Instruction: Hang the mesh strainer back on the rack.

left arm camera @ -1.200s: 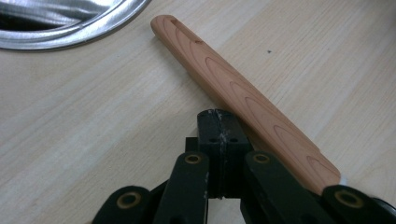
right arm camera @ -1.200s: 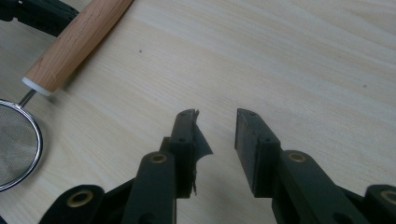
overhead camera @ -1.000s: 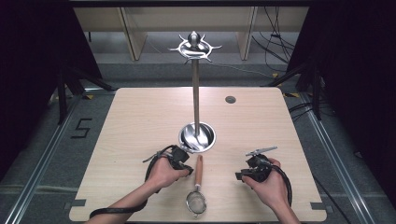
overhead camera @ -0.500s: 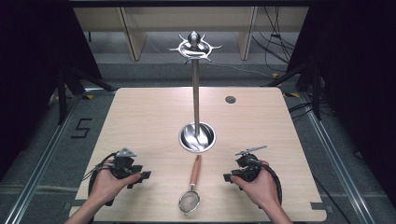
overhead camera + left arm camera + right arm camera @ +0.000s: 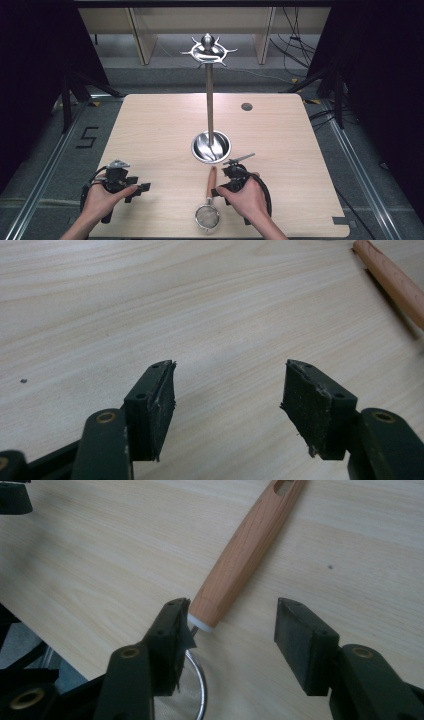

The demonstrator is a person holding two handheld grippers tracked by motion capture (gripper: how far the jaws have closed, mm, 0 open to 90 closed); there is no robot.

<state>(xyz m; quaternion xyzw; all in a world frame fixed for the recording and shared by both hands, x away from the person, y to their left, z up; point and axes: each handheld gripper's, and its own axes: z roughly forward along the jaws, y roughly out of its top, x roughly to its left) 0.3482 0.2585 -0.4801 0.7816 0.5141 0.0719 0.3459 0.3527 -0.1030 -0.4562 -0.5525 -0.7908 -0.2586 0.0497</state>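
Observation:
A strainer lies on the table's front, its wooden handle (image 5: pixel 212 181) pointing at the stand and its mesh head (image 5: pixel 206 218) near the edge. My right gripper (image 5: pixel 218 191) is open beside that handle. In the right gripper view the right gripper (image 5: pixel 232 615) straddles the lower end of the wooden handle (image 5: pixel 245 550), whose white collar is close to the left jaw, and the mesh rim (image 5: pixel 195 695) is below. My left gripper (image 5: pixel 141 188) rests open at the front left. In the left gripper view the left gripper (image 5: pixel 230 375) has bare wood between its jaws.
A tall metal stand rises from a shiny round base (image 5: pixel 211 147) at mid-table, with a crown of hooks (image 5: pixel 208 49) on top. A small dark disc (image 5: pixel 246 106) lies at the back right. The handle's tip (image 5: pixel 395 282) crosses the left gripper view's upper right corner.
My left gripper has left the strainer handle and gone to the front left of the table. My right gripper has moved left up to the handle's lower end.

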